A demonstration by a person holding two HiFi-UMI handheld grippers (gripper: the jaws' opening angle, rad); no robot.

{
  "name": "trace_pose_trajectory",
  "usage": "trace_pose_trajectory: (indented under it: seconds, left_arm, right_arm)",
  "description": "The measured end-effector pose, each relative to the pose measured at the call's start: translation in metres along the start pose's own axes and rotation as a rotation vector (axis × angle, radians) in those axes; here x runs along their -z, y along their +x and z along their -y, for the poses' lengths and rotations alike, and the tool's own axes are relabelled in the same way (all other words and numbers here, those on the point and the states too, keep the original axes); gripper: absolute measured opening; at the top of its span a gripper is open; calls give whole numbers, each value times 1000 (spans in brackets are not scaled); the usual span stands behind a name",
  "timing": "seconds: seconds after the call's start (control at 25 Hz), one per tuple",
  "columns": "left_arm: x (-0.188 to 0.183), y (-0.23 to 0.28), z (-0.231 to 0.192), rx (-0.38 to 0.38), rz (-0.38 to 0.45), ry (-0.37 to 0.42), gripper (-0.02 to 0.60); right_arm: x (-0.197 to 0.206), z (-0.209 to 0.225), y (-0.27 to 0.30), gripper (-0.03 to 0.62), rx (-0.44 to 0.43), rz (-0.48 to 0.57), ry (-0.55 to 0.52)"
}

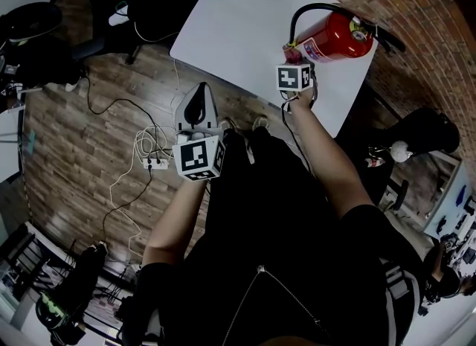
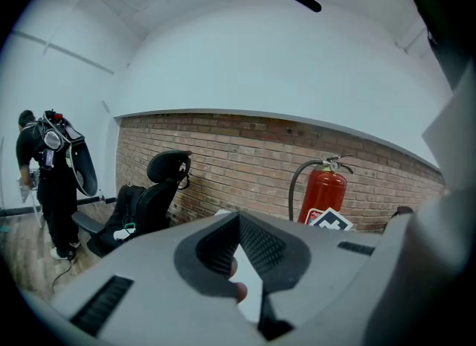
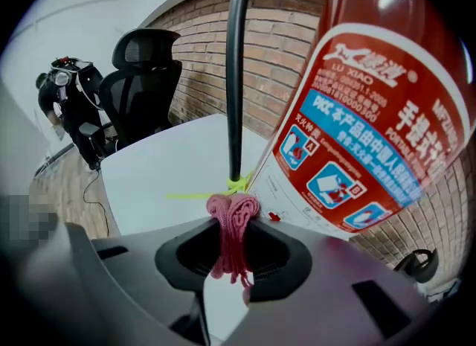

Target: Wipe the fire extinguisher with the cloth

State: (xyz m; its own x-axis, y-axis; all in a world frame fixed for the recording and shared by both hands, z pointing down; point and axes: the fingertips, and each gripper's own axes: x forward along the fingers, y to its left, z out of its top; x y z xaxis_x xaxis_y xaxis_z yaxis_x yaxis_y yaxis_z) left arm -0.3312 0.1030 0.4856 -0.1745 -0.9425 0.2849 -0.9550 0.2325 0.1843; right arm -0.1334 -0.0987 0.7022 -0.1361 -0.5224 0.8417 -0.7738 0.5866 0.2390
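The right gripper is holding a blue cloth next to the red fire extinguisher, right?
Not quite. The cloth is pink, not blue. The right gripper view shows the right gripper holding it in its jaws next to the red fire extinguisher.

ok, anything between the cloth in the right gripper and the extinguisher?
Only the extinguisher's own parts. The cloth, clamped in the right gripper, points at the end of the black hose and its yellow tie. The fire extinguisher body sits just right of that, with nothing else visible between.
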Motion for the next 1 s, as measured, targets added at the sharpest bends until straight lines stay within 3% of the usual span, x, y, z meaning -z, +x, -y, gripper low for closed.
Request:
trace_pose_trajectory:
  seconds: [1.0]
  left_arm:
    - [-13,1,20,55,34,2,11]
  right_arm:
    - [-48,17,-72,104,96,189,-121]
